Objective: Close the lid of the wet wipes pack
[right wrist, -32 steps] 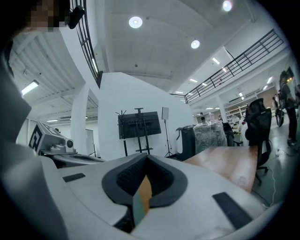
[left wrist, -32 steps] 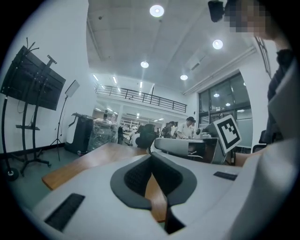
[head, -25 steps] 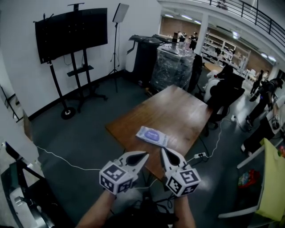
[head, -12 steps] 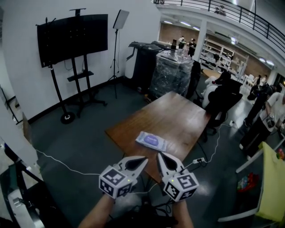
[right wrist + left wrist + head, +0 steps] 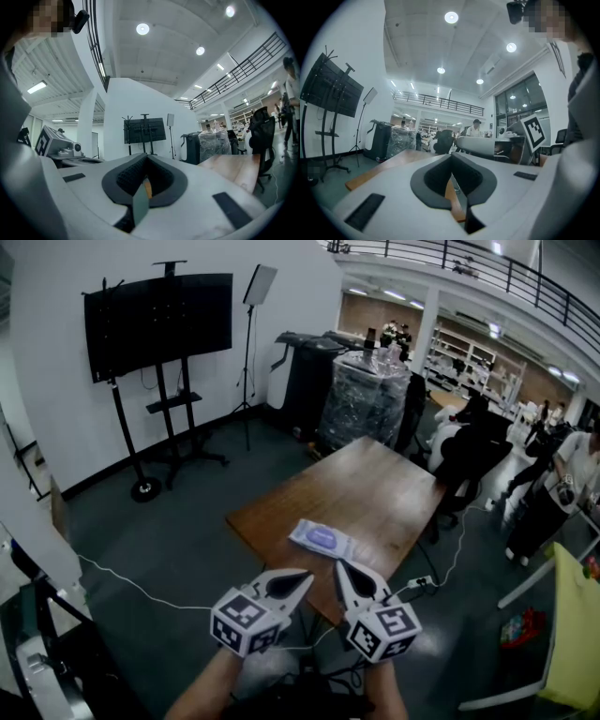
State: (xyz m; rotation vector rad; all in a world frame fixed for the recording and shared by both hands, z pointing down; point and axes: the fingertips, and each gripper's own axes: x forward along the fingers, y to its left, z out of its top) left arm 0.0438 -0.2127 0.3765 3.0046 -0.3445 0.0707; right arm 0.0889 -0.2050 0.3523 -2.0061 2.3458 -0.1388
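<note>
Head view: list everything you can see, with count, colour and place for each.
Rectangular wooden table: one, brown, centre.
Flat wet wipes pack: one, white with purple top, on the table's near end.
Flat screen on wheeled stand: one, black, left, by the white wall.
Film-wrapped pallet load: one, clear film over dark goods, beyond the table.
Office chair: one, black, at the table's right side.
Left gripper: one, white with marker cube, bottom centre, jaws together, empty.
Right gripper: one, white with marker cube, beside it, jaws together, empty.
</note>
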